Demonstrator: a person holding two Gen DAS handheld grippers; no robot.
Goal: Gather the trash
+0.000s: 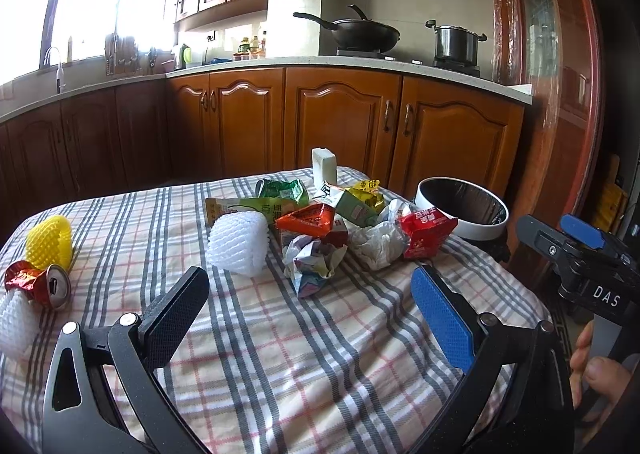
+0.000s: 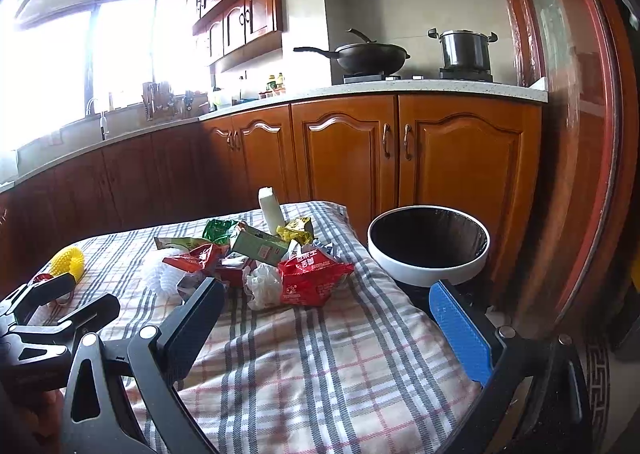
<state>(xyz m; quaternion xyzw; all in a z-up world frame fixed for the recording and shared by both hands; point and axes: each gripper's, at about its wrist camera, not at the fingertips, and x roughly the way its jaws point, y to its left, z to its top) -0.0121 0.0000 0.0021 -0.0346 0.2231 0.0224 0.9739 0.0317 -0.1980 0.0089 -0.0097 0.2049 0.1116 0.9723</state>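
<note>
A heap of trash lies on the checked tablecloth [image 1: 280,334]: a red snack bag [image 1: 426,228] [image 2: 312,278], an orange-red wrapper [image 1: 308,220], crumpled white paper [image 1: 374,242] [image 2: 262,286], a crumpled coloured paper [image 1: 310,262], a white foam net [image 1: 240,242], green wrappers and a green carton [image 2: 260,244]. At the left lie a yellow foam net [image 1: 50,242], a crushed can [image 1: 44,284] and another white net [image 1: 16,324]. A white bin with a black liner [image 1: 464,208] [image 2: 430,246] stands off the table's right edge. My left gripper [image 1: 310,290] is open, short of the heap. My right gripper [image 2: 326,302] is open, near the red bag.
A white block [image 1: 324,166] stands upright at the table's far edge. Wooden kitchen cabinets [image 1: 340,122] run behind, with a wok [image 1: 360,32] and a steel pot [image 1: 456,42] on the stove. A dark wooden door frame [image 1: 568,94] rises on the right. A hand [image 1: 596,374] holds the right gripper's handle.
</note>
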